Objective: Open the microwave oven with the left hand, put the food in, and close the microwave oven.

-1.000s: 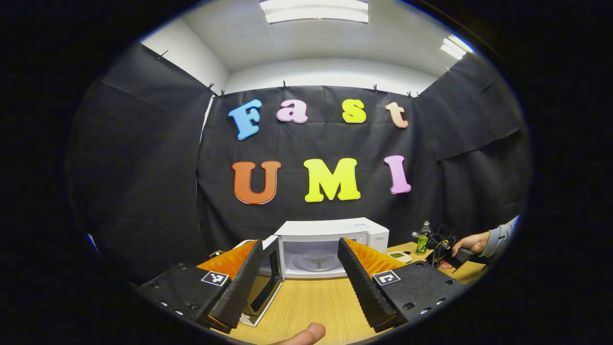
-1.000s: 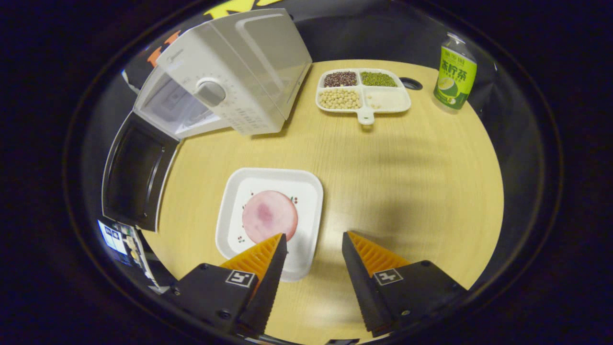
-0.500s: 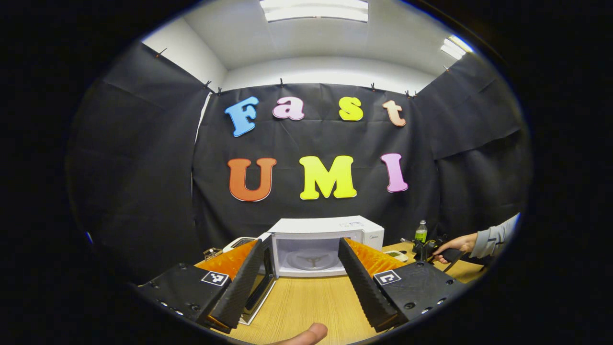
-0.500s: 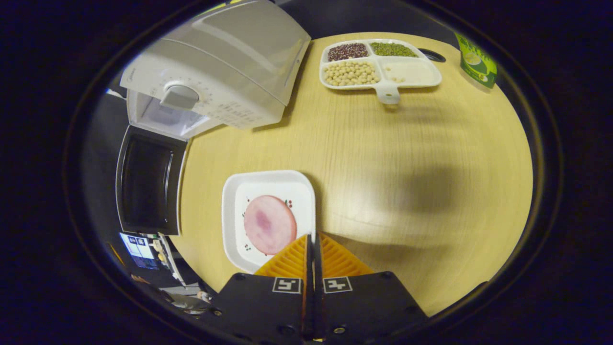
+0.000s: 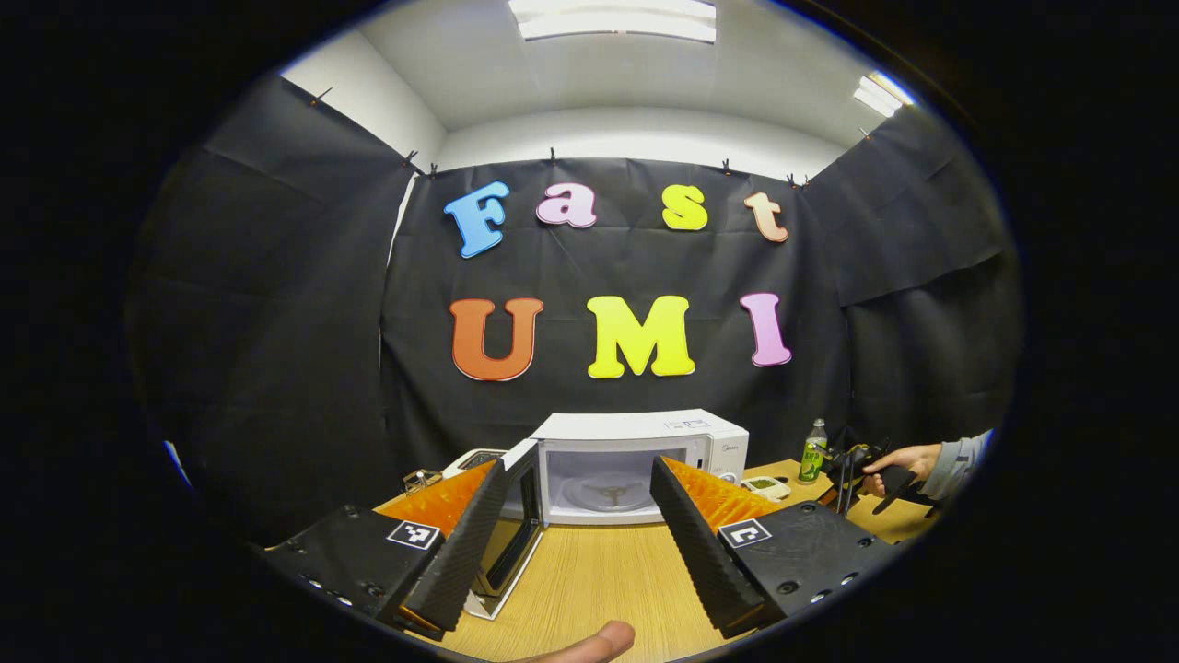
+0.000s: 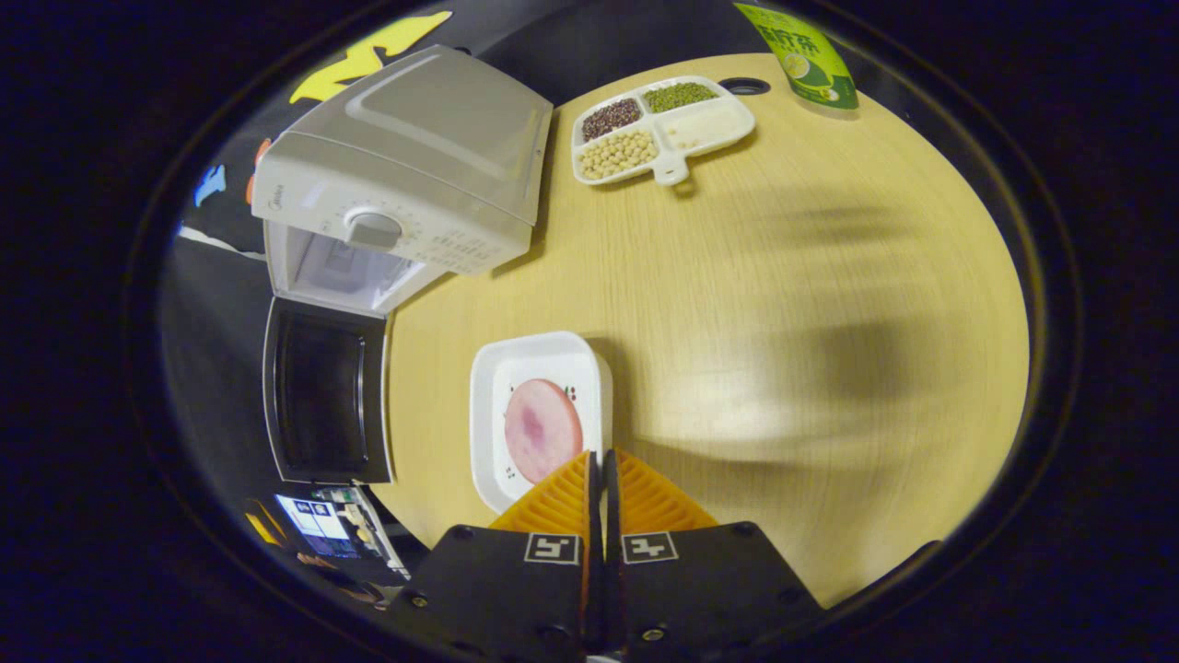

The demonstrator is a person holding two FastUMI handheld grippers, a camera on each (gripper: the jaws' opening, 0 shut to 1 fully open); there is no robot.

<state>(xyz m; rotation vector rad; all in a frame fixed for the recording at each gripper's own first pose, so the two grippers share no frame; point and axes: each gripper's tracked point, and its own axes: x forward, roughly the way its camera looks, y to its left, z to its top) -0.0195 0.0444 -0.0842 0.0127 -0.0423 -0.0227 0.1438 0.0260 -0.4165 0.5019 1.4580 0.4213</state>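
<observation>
Since the frame a second before, my right gripper had closed: its fingers, spread apart over the plate then, now met at the near edge of the white square plate, and I judged them clenched on that rim, though the contact itself lay under the fingertips. Between the last two frames the plate had shrunk in the right gripper view and more of the wooden table showed around it.

Right gripper view: the round pink slice of food lay flat in the middle of the plate. The white microwave oven stood at the table's far left, its door swung fully open toward the table's near edge. Beside the oven sat a four-compartment tray of beans and grains, and past it a green bottle.

Left gripper view: my left gripper hung released, its fingers wide apart and holding nothing, aimed at the oven from well back. The open door stood just behind the left finger, and the cavity with its turntable was visible between the fingers. At far right a hand with a grey sleeve gripped the other tool near the bottle.
</observation>
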